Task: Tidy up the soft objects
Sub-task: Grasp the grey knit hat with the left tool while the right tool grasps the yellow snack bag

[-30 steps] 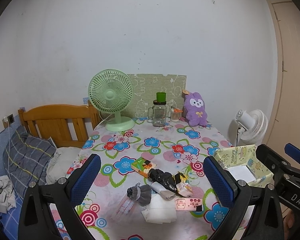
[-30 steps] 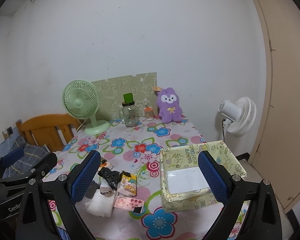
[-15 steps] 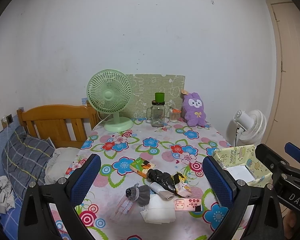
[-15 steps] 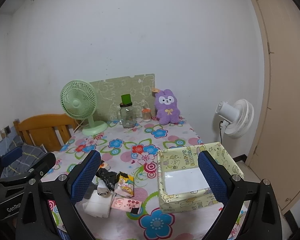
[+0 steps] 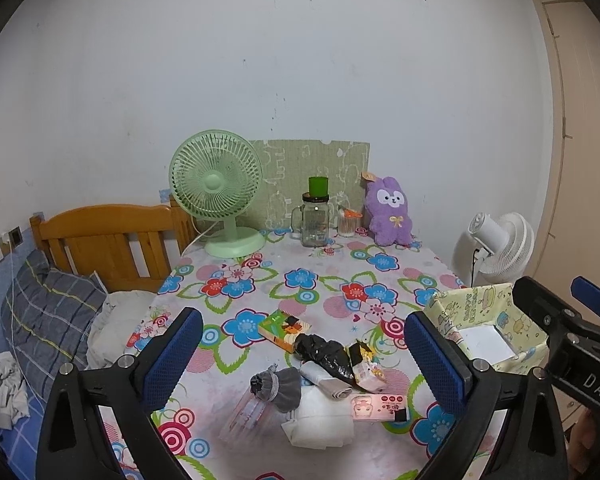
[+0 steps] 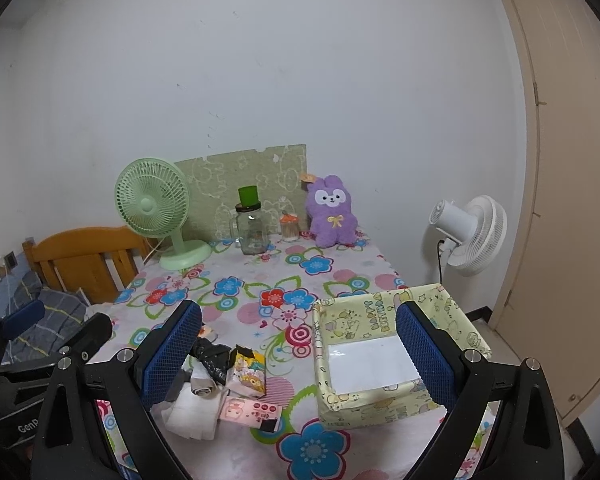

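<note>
A pile of small items lies near the front of the flowered table [image 5: 300, 280]: a grey sock [image 5: 280, 386], a white folded cloth [image 5: 320, 420], a black crumpled bag [image 5: 324, 354], a rolled grey cloth [image 5: 328, 380], snack packets [image 5: 366, 370] and a pink card [image 5: 378, 407]. A yellow patterned box [image 6: 396, 344] stands open to the right of the pile. My left gripper [image 5: 300, 364] is open and empty above the pile. My right gripper [image 6: 300, 354] is open and empty between the pile [image 6: 220, 372] and the box.
A purple plush rabbit [image 5: 390, 212], a glass jar with green lid [image 5: 315, 216], a small toothpick jar [image 5: 348, 224] and a green fan [image 5: 220, 196] stand at the table's back. A white floor fan [image 5: 496, 248] is at right. A wooden bed [image 5: 100, 240] with pillows is at left.
Both grippers have drifted slightly back and up; the table scene appears a little lower and smaller. Nothing on the table has moved.
</note>
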Tool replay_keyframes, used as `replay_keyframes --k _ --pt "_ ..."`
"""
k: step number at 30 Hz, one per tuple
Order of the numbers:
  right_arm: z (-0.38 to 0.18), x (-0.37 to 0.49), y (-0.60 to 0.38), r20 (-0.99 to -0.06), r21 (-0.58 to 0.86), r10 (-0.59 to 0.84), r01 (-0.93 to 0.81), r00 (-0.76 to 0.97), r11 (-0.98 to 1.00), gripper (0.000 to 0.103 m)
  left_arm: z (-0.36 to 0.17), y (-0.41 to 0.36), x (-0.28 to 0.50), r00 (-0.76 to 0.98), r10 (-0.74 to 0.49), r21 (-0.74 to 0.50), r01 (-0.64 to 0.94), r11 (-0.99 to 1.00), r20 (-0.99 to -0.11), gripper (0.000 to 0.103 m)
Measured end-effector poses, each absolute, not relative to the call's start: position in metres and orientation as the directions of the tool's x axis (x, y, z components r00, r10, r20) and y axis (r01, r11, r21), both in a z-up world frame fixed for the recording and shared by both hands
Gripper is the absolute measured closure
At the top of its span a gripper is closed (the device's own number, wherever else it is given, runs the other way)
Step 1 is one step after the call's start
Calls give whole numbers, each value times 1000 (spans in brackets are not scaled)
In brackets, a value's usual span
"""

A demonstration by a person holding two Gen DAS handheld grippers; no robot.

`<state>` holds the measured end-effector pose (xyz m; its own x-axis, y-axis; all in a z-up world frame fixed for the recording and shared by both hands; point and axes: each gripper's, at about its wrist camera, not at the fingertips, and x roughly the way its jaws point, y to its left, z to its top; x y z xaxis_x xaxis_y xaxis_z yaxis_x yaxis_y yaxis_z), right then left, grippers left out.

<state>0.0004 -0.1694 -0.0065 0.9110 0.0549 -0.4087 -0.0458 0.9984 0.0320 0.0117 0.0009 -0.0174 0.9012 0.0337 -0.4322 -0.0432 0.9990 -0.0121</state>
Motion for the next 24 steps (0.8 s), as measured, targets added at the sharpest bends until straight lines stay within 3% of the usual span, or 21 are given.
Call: replay_keyframes --k 13,24 --pt "-40 41 -157 -486 34 69 -60 871 998 9 -58 20 46 848 50 -20 -71 997 -528 13" --pt "-72 77 -135 -556 55 123 -111 822 992 12 -90 28 78 790 31 -23 -57 998 -613 13"
